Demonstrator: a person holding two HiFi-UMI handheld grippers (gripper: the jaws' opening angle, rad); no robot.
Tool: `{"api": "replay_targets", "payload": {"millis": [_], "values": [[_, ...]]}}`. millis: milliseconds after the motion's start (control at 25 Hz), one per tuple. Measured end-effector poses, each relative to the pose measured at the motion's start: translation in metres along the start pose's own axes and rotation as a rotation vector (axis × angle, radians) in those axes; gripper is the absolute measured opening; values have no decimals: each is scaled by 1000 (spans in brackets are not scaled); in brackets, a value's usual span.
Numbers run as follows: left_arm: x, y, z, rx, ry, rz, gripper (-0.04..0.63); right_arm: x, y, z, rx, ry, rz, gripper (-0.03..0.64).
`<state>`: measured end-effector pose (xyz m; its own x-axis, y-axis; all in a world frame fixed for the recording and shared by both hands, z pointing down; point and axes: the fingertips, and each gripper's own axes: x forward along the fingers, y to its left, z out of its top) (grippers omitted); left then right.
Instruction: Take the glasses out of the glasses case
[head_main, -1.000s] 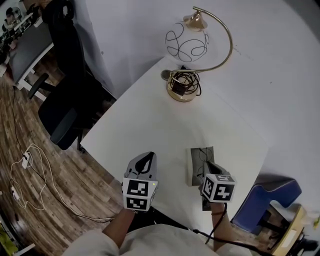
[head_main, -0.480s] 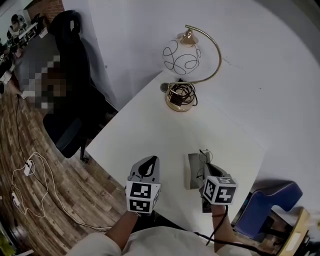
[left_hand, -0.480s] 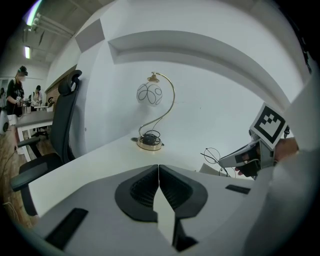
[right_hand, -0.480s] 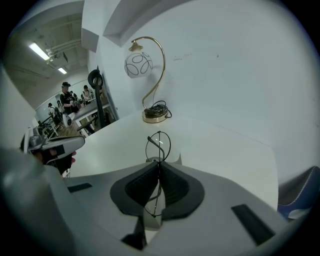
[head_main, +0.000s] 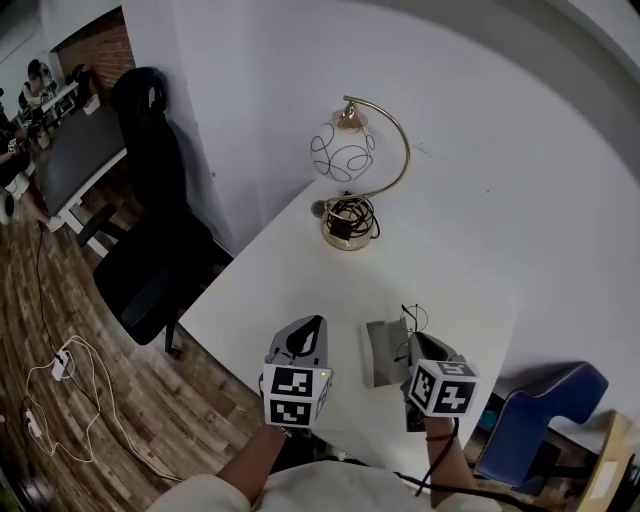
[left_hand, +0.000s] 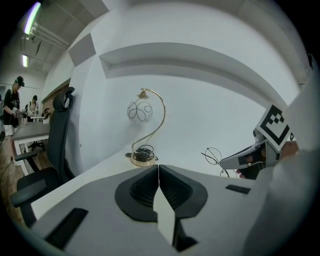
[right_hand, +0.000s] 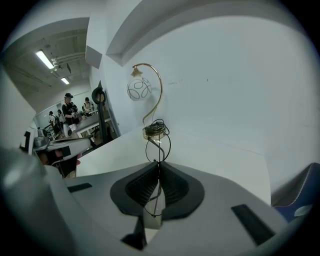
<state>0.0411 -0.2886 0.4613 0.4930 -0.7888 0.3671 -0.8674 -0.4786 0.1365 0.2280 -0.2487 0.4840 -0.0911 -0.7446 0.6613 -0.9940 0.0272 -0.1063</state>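
R claw (right_hand: 159, 165) is clamped tight on the wire glasses (right_hand: 156, 142). Frame sticks out toward 12 o'clock, long axis in line w/ the claw, held above the bench (head_main: 290, 270). Grey case (head_main: 380, 352) lies at R claw's 9 o'clock, between both claws. L claw (left_hand: 158, 172) is pressed closed, empty. Glasses look clear of the case.
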Motion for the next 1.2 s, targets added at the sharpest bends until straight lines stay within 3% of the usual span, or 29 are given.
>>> {"api": "replay_targets", "payload": {"millis": [720,1200], "values": [[-22,-47,57,69,-121,-88,20,-92,-27,52,48,-294,-64,41],[-25,-65,91,120,-179,-90,20,-138,-60,65,111,-479,-137,41]]}}
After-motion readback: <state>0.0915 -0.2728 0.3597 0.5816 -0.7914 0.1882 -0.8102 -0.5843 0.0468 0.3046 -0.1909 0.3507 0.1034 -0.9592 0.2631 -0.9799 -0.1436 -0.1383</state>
